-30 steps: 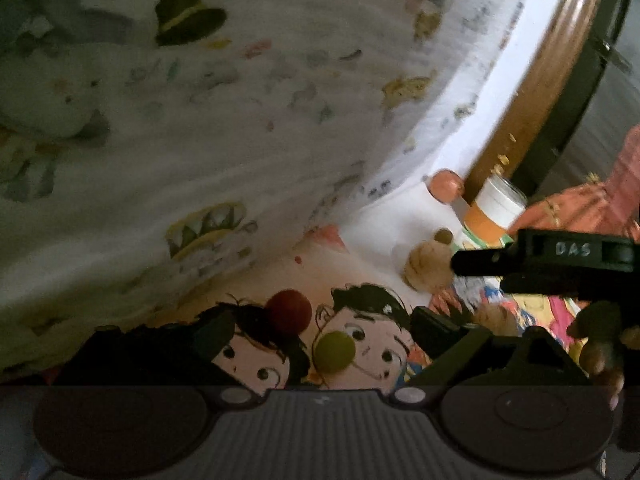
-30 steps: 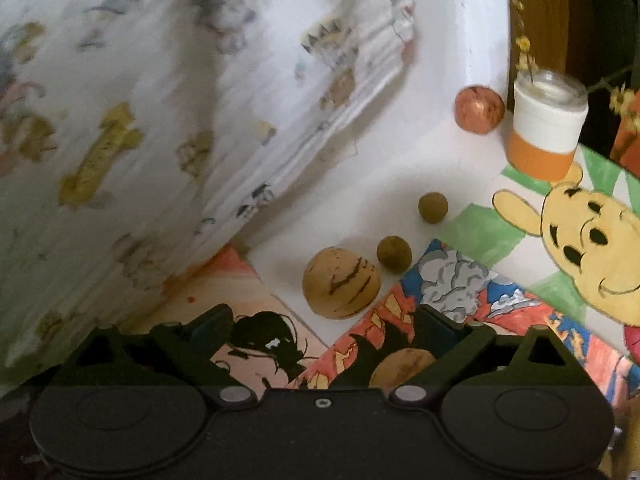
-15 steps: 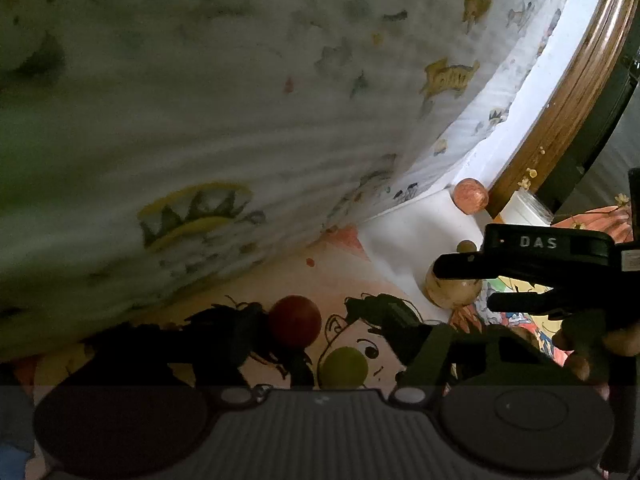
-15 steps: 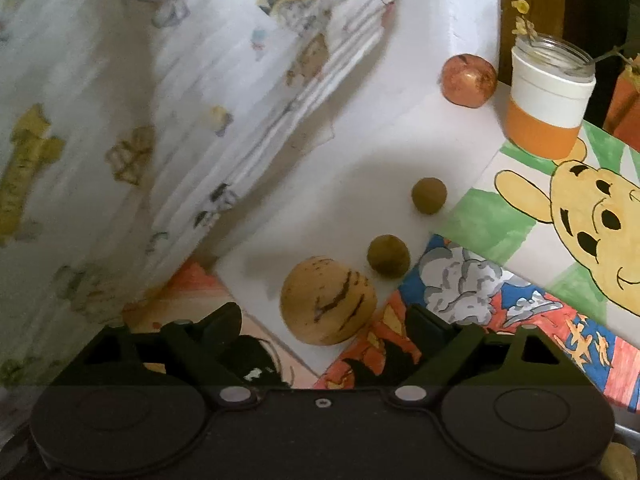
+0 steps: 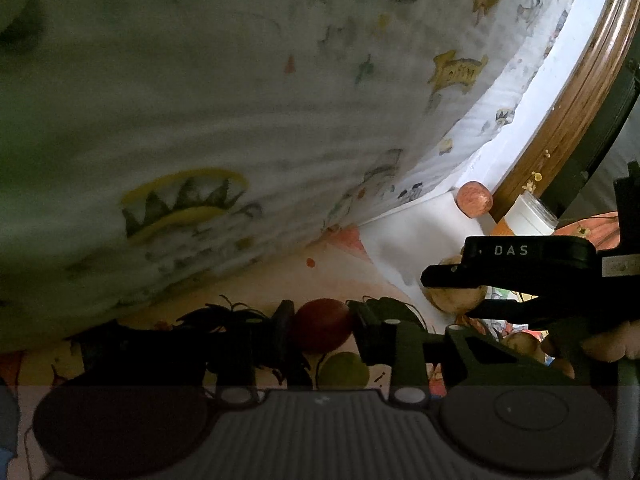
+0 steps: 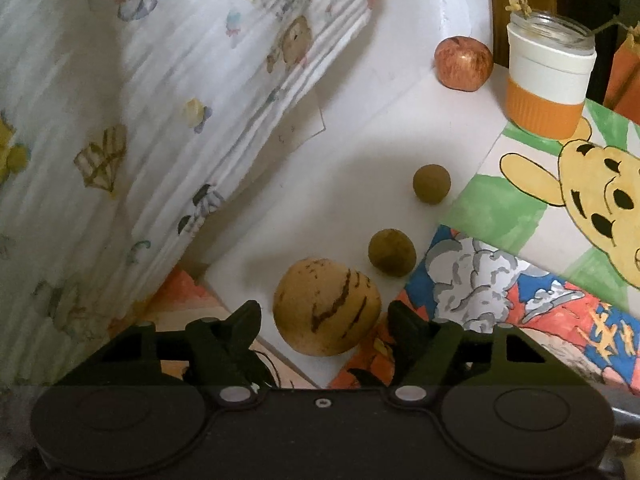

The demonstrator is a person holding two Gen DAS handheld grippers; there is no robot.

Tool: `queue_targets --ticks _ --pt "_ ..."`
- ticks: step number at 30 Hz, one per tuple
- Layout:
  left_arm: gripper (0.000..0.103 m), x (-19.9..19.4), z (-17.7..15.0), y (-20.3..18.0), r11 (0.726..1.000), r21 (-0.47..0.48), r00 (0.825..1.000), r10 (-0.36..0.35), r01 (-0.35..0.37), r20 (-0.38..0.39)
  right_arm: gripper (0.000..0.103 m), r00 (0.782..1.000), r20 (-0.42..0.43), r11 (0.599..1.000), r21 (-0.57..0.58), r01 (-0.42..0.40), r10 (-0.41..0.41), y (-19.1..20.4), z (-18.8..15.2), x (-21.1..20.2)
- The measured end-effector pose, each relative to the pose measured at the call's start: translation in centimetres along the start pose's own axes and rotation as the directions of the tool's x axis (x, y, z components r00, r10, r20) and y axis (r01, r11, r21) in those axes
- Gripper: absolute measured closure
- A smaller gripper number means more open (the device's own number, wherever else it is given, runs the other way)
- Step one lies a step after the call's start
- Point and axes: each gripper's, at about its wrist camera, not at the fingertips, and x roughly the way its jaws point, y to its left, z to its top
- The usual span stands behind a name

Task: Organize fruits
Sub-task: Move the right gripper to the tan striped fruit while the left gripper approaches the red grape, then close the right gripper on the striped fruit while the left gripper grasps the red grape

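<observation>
My left gripper (image 5: 322,332) is closing its jaws, and both pads touch a small red fruit (image 5: 320,320) that rests on a cartoon drawing. A small green fruit (image 5: 344,370) lies just in front of it, outside the grip. My right gripper (image 6: 324,316) is also closing. A yellow fruit with brown stripes (image 6: 326,306) sits between its fingers, with a gap on each side. Two small brown round fruits (image 6: 391,253) (image 6: 431,183) lie beyond it. A red apple (image 6: 463,63) sits at the back by the wall.
A jar with an orange band (image 6: 548,76) stands beside the apple. A printed white cloth (image 6: 160,120) hangs down along the left. Painted pictures, one of a yellow bear (image 6: 580,184), cover the surface on the right. A wooden frame (image 5: 568,92) runs behind.
The left jaws have drawn in from wide open until they flank the red fruit. The right gripper moved down toward the striped yellow fruit, and its jaws narrowed around it.
</observation>
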Motion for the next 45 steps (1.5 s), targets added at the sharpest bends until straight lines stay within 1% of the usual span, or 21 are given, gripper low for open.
queue_targets --ticks 4,6,7,12,16,20,26,33,39,45 --pt "0.068 0.1 0.0 -0.2 1.000 0.004 1.000 -0.004 0.004 -0.001 0.031 1.000 0.011 1.000 0.016 -0.006 0.006 0.1 0.0 0.0" --pt "0.068 0.0 0.0 -0.3 1.000 0.009 1.000 -0.002 0.003 -0.001 0.046 1.000 0.018 1.000 0.009 0.008 -0.008 0.3 0.0 0.0" --pt "0.068 0.0 0.0 -0.3 1.000 0.006 1.000 -0.003 0.003 -0.002 0.046 1.000 0.022 1.000 0.008 0.019 -0.019 0.4 -0.1 0.0" --pt "0.069 0.1 0.1 -0.4 1.000 -0.001 1.000 -0.008 0.008 -0.006 0.046 0.999 0.049 0.999 0.036 -0.001 0.000 0.1 -0.4 -0.3" --pt "0.069 0.0 0.1 -0.3 1.000 0.000 1.000 -0.013 0.013 -0.007 0.047 0.997 0.071 0.997 0.057 -0.045 0.041 -0.3 -0.6 -0.5" --pt "0.069 -0.3 0.2 -0.2 1.000 -0.002 1.000 -0.020 0.020 0.001 0.047 0.989 0.111 0.993 0.062 -0.102 0.095 -0.4 -1.4 -1.4" --pt "0.069 -1.4 0.2 -0.4 0.999 -0.001 0.999 -0.050 0.050 0.017 0.047 0.969 0.192 0.986 0.021 -0.163 0.156 0.4 -2.7 -4.2" --pt "0.069 -3.4 0.0 -0.7 0.996 -0.004 0.995 -0.091 0.092 0.043 0.047 0.940 0.286 0.982 -0.017 -0.187 0.184 0.5 -4.5 -8.4" --pt "0.069 -5.4 -0.1 -1.7 0.992 0.018 0.990 -0.124 0.123 0.064 0.047 0.921 0.347 0.984 -0.027 -0.179 0.177 -0.6 -6.6 -12.6" --pt "0.069 -6.9 -1.0 -3.7 0.984 0.055 0.982 -0.172 0.169 0.071 0.047 0.914 0.382 0.991 -0.035 -0.130 0.134 -2.5 -8.7 -16.1"
